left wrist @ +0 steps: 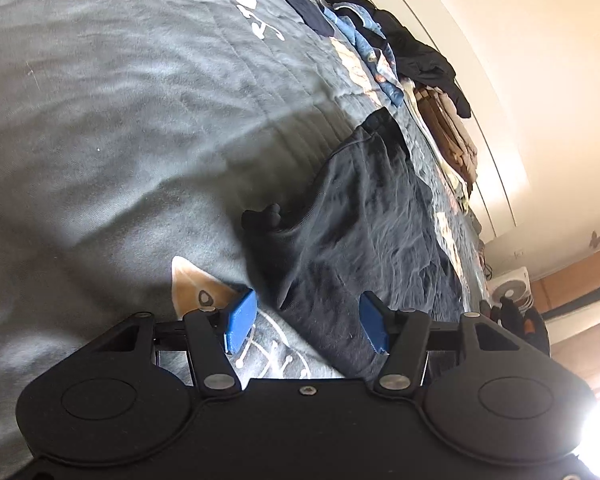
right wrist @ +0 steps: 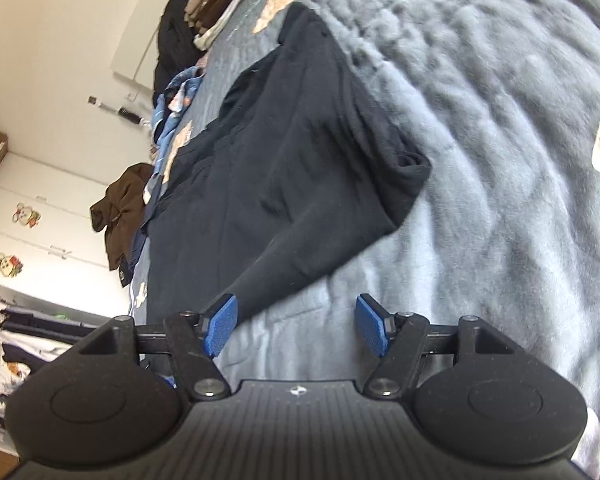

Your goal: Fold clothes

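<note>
A black long-sleeved garment (left wrist: 364, 216) lies flat on the grey quilted bedspread (left wrist: 120, 120). My left gripper (left wrist: 306, 326) is open, its blue pads either side of the garment's near corner, just above the cloth. In the right wrist view the same garment (right wrist: 292, 152) stretches away from me with a cuffed sleeve (right wrist: 410, 176) folded across it. My right gripper (right wrist: 296, 326) is open and empty; its left pad (right wrist: 220, 330) is beside the garment's near tip, and bedspread (right wrist: 480, 140) shows between the pads.
A pile of other clothes lies along the bed's far side: blue patterned fabric (left wrist: 372, 52), black items (left wrist: 424, 60), folded brown and tan pieces (left wrist: 448, 132). A white wall and wardrobe (right wrist: 40, 216) stand beyond, with a brown garment (right wrist: 120, 208) hanging off the bed edge.
</note>
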A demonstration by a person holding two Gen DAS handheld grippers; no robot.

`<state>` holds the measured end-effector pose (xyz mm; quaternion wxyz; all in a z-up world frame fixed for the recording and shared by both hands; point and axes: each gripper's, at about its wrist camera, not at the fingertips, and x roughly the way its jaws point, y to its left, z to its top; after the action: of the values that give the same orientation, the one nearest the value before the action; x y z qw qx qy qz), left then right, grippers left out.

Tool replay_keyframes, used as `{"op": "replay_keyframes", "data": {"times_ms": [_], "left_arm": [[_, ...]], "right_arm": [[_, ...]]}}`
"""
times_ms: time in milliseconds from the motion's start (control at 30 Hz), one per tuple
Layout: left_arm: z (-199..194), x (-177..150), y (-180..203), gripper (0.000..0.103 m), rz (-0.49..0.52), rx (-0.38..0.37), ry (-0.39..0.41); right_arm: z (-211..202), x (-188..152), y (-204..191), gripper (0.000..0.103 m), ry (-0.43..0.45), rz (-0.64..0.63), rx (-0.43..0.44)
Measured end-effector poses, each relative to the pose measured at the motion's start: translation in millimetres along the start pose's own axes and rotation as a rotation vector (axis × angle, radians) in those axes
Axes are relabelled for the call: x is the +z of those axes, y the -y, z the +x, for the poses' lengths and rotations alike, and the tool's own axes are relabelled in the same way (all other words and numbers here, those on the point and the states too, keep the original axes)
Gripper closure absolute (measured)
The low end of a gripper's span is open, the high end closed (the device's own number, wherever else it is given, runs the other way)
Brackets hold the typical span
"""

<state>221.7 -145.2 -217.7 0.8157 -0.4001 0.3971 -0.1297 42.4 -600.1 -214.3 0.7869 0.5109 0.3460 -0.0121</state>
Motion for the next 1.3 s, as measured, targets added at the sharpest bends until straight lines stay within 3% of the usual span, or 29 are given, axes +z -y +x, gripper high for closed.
{"op": "replay_keyframes", "data": {"times_ms": [267,700,800,900,1033,1300], "left_arm": [[10,-2,0,0.047,-0.019,-0.031,0.039],[27,1,12,0.049,0.008,-0.051,0.072],[28,0,11,0.07,0.011,-0.047,0.083],[27,-1,7,0.075,0.0,-0.051,0.094],[29,1,7,0.073,-0.01,-0.013,0.056],[30,-3,10,0.063,0.006,-0.01,0.035]], "right_arm": [[8,6,20,0.038,0.068,0.112,0.046],[23,17,17,0.036,0.122,0.08,0.042],[26,20,17,0.035,0.131,0.079,0.045],[28,22,17,0.035,0.135,0.078,0.049],[28,24,18,0.035,0.156,0.088,0.067],[30,18,8,0.034,0.143,0.027,-0.009]]}}
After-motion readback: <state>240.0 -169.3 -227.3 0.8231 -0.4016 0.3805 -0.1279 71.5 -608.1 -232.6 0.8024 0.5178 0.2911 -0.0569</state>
